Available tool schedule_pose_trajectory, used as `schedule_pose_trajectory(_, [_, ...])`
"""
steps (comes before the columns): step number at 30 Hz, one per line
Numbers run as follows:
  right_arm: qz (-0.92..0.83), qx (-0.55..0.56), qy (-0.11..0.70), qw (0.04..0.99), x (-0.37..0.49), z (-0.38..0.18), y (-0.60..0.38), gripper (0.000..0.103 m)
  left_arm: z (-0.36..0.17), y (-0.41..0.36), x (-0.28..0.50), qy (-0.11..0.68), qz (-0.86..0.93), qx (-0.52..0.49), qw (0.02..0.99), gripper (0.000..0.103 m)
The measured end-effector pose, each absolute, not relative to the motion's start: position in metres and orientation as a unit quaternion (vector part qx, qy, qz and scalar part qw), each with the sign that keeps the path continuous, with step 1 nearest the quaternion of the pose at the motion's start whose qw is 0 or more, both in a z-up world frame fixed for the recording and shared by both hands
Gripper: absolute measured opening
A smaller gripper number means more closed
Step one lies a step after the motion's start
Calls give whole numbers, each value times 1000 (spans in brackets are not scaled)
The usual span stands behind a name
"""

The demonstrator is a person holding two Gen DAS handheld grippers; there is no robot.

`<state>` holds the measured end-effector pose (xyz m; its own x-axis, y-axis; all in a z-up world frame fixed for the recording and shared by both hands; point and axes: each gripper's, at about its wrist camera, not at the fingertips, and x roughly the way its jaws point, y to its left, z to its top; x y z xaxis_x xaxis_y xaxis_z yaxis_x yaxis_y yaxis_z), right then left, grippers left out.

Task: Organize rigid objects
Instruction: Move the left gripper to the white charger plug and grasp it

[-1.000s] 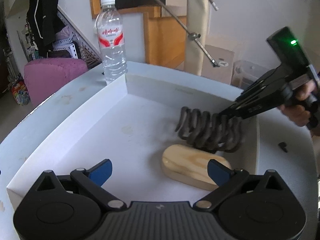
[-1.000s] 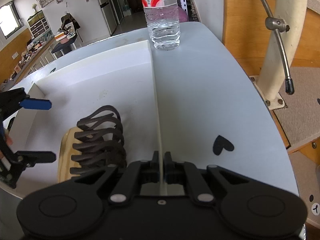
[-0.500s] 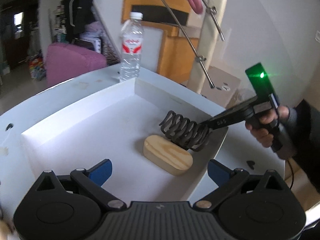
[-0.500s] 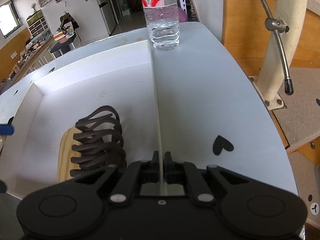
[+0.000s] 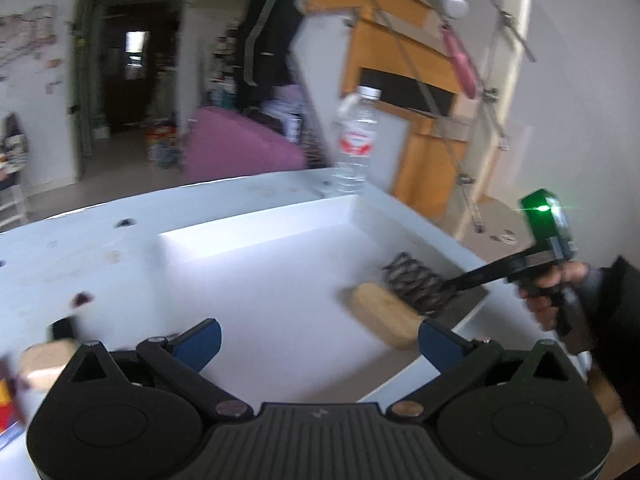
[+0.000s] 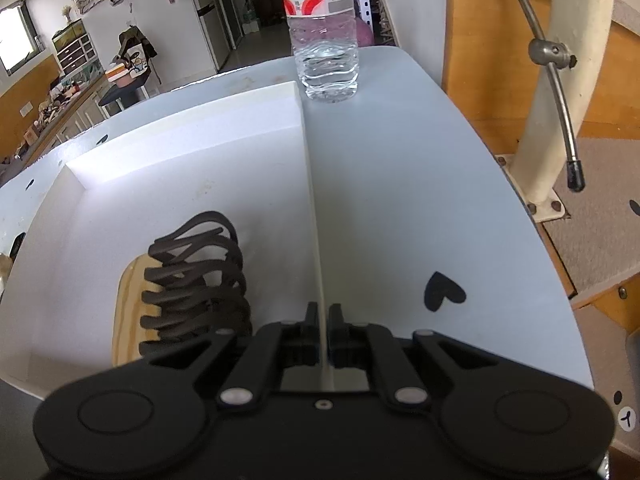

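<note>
While my right fingers (image 6: 324,320) clamp the tray (image 6: 308,168) wall, my spread, empty left fingers (image 5: 318,338) risk bumping the rack (image 5: 418,282).

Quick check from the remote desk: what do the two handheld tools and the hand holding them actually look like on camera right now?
The left tool is matte black, with two round pivot housings, a ribbed centre panel, silver rivets and blue finger pads. The right tool is all black, with the same round housings and silver rivets. In the left wrist view its pistol-style body carries a glowing green light, held by a bare hand in a dark sleeve.
</note>
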<state>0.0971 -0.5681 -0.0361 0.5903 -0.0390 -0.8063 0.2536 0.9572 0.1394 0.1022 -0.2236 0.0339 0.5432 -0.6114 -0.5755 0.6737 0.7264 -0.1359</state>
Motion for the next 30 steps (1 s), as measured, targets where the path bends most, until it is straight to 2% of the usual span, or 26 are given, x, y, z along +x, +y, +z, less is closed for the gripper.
schedule_pose_trajectory(12, [-82,122,441,885,95,-36,-568,5,-1,-134,105,312,-210,7,926,103])
schedule_pose_trajectory(15, [-83,122,441,885,95,-35,-567,5,-7,-116,109,312,-173,-10,934,94])
schedule_pose_trajectory(17, [-82,122,441,885,95,-35,-567,5,-11,-112,114,312,-155,-11,937,79])
schedule_pose_trajectory(19, [-82,122,441,885,95,-35,-567,5,-15,-109,119,311,-160,-13,937,73])
schedule_pose_trajectory(30, [-81,122,441,886,95,-35,-567,5,-56,-126,160,321,-209,89,920,74])
